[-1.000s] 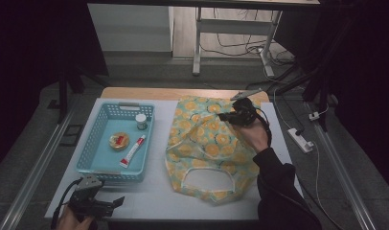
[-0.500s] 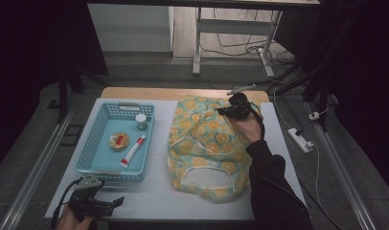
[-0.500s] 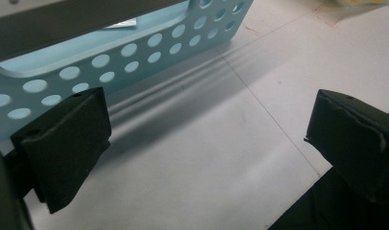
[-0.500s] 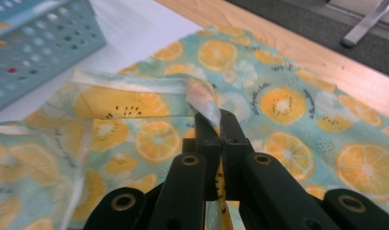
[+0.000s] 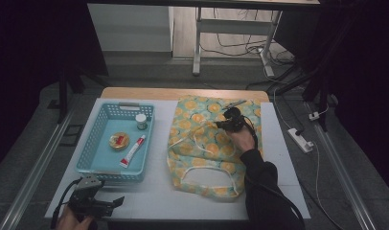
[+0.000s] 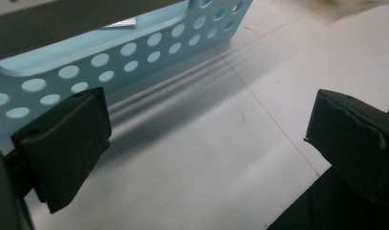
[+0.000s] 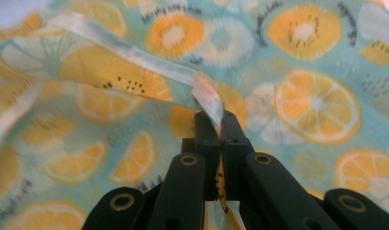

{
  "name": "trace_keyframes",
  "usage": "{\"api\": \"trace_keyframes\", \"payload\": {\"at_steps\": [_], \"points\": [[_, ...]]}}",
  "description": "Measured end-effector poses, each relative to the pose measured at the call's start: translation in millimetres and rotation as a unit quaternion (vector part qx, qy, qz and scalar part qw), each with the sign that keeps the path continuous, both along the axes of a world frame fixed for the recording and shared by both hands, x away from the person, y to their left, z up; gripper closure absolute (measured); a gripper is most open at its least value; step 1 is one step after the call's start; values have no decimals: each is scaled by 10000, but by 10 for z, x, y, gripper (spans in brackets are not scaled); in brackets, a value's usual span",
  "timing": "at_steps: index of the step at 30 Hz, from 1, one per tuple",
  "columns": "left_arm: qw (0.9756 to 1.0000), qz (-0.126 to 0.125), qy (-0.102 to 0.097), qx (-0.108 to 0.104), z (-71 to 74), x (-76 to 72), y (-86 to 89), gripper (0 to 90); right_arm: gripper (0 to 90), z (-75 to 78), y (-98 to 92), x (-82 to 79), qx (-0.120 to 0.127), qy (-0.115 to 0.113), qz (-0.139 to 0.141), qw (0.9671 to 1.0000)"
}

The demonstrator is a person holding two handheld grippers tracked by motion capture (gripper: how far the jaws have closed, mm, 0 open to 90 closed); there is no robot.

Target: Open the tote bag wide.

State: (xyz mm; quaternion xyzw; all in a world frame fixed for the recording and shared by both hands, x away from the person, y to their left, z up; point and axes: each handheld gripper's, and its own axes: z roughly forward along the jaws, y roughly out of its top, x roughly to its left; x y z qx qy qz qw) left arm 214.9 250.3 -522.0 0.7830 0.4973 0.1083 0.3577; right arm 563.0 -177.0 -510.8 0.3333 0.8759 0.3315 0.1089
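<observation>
Fabric pinched in my right gripper (image 7: 220, 125), low over the table (image 5: 159, 196)
My right fingers (image 7: 233, 132) were clenched on the pale hem of the fruit-print bag (image 5: 207, 143), which lay flat beside the blue basket (image 5: 89, 163); my left gripper (image 5: 117, 203) sat released at the near edge. So thin a pinch might slip, dropping the hem, if I pulled sharply

- The right gripper (image 7: 220, 125) is black, its two narrow jaws mounted on flat linked bars, each with a round brass-ringed pivot.
- The right forearm wears a long dark sleeve (image 5: 262, 184) running toward 6 o'clock.
- The left gripper (image 5: 117, 203) is black, with blocky matte pads (image 6: 63, 143), a grey three-cornered plate and a black cable looping toward 9 o'clock.
</observation>
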Motion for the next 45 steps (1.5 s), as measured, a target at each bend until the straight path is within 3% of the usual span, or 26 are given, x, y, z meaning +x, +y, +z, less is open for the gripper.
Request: {"api": "trace_keyframes", "payload": {"at_steps": [4,10,13,15,18,22,29,35,38,40,45], "points": [[10000,-7,4,5,1,0,-1,19,842,-86,-30,-18,69,96,-20,9999],[10000,-5,14,9,-1,3,-3,20,695,-10,-79,-42,275,155,-51,9995],[10000,-6,9,29,-1,3,-6,20,565,96,-113,-91,412,152,-38,9990],[10000,-13,0,38,0,1,-8,20,533,117,-117,-111,395,113,-32,9992],[10000,-15,-2,51,0,0,-11,20,386,201,-133,-191,347,-62,7,9994],[10000,-16,-1,52,1,0,-13,20,284,248,-147,-252,409,-61,44,9991],[10000,-12,-9,44,1,-2,-11,20,25,346,-137,-502,471,-183,165,9986],[10000,1,3,9,1,-2,-2,19,0,376,-108,-676,567,-125,401,9975],[10000,6,4,-3,0,0,-1,19,0,354,-78,-806,420,-166,539,9975],[10000,7,20,-6,-2,5,0,19,0,301,-43,-906,360,19,726,9967],[10000,-5,10,-7,1,-1,-1,20,0,141,29,-1035,92,142,971,9951]]}}
